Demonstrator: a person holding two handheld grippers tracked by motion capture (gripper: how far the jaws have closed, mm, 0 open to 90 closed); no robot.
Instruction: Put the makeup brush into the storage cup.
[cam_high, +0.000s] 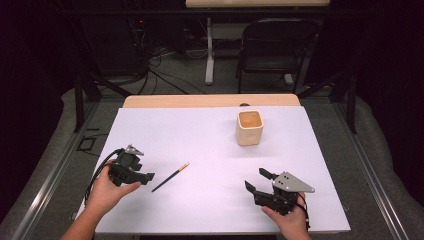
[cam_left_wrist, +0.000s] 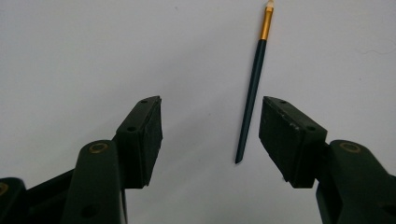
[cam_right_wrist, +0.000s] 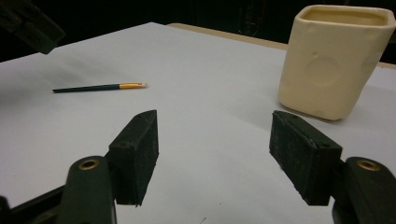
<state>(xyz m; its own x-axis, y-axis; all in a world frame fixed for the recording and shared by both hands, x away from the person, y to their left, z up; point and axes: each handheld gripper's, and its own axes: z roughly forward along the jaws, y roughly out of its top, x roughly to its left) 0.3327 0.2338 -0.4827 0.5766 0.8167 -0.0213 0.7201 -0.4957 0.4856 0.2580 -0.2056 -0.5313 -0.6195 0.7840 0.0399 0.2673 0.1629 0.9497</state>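
From above, a slim dark paintbrush (cam_high: 170, 177) with a gold ferrule and pale tip lies on the white table (cam_high: 200, 140), just right of my left gripper (cam_high: 148, 176); a cream square cup (cam_high: 249, 127) stands well beyond. Along my left jaws, spread apart, the brush lies between them, nearer the right pad, untouched. My right gripper (cam_right_wrist: 212, 154) gapes, holding nothing, the cup ahead.

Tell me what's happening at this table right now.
A person holds a gripper in each hand over a white table. The left gripper hangs open over a dark paintbrush lying flat, its handle end between the jaws but untouched. The right gripper is open and empty, facing a cream square cup standing upright farther back.
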